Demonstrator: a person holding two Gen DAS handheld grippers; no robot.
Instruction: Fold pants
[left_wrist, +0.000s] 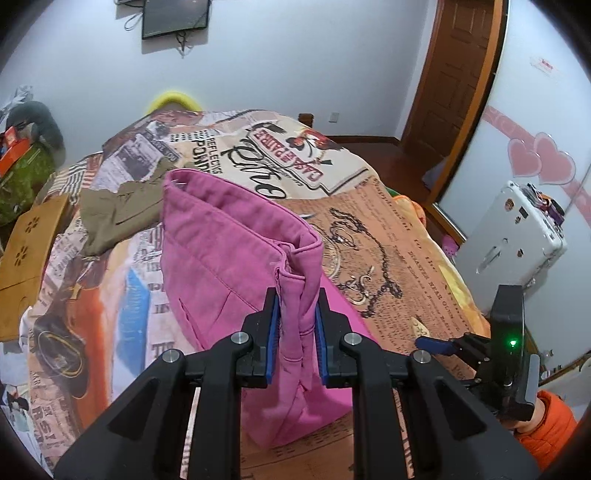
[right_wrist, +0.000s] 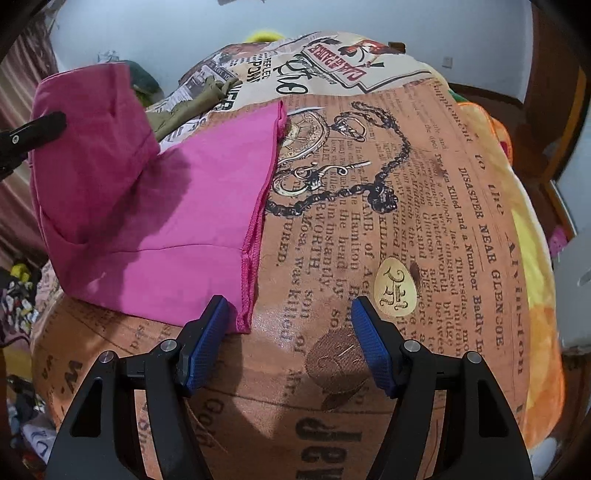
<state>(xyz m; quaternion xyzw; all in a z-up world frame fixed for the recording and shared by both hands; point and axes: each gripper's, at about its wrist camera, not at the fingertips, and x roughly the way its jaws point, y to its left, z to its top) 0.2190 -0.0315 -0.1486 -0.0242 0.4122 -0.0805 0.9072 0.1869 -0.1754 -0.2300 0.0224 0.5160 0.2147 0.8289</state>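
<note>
Pink pants (left_wrist: 229, 258) lie on a bed with a newspaper-print cover (left_wrist: 399, 236). My left gripper (left_wrist: 297, 332) is shut on a bunched edge of the pants and holds that part lifted, so the cloth stands up in a fold. In the right wrist view the pants (right_wrist: 166, 206) lie flat at the left with the raised part at the far left, where the left gripper's finger (right_wrist: 37, 127) shows. My right gripper (right_wrist: 290, 332) is open and empty just above the cover, its left pad by the pants' near hem corner. It also shows in the left wrist view (left_wrist: 443, 345).
An olive-brown garment (left_wrist: 118, 206) lies on the bed beyond the pants. A wooden box (left_wrist: 26, 254) stands at the bed's left edge. A white case (left_wrist: 513, 236) and a wooden door (left_wrist: 450, 81) are to the right. Clutter lies on the floor at left (right_wrist: 18, 295).
</note>
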